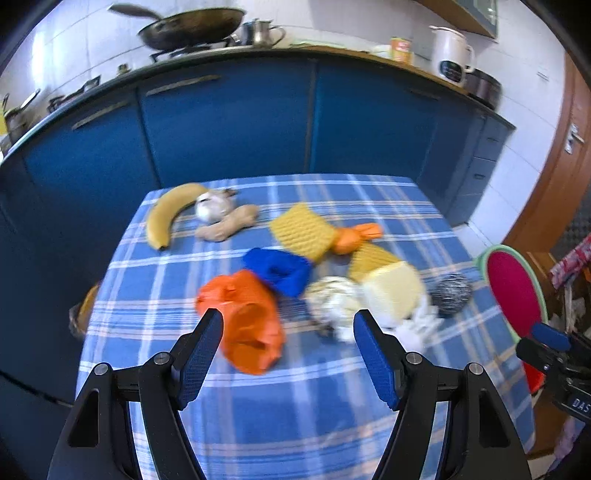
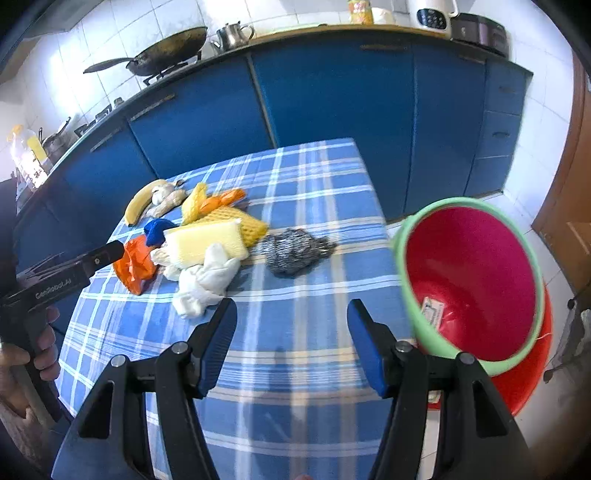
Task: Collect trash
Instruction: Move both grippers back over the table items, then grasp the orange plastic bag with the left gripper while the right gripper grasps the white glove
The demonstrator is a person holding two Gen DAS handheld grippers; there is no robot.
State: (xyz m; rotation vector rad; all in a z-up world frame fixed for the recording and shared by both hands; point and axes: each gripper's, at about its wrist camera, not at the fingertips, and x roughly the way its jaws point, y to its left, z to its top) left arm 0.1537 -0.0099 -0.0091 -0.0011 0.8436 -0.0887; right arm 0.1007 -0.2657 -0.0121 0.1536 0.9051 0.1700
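Trash lies on the blue plaid table (image 1: 295,398): an orange plastic bag (image 1: 247,321), a blue scrap (image 1: 280,269), yellow foam netting (image 1: 303,230), a yellow sponge (image 1: 395,288), a white rag (image 2: 207,280) and a steel wool pad (image 2: 295,251). My left gripper (image 1: 288,325) is open and empty, just short of the orange bag. My right gripper (image 2: 291,317) is open and empty over the table's near part, close to the white rag. A red bin with a green rim (image 2: 476,280) stands off the table's right edge.
A banana (image 1: 166,218), garlic (image 1: 212,206) and ginger (image 1: 229,225) lie at the table's far left. Blue kitchen cabinets (image 1: 236,122) stand behind, with a wok (image 1: 192,26) and a kettle (image 1: 450,55) on the counter. A brown door (image 1: 561,166) is at the right.
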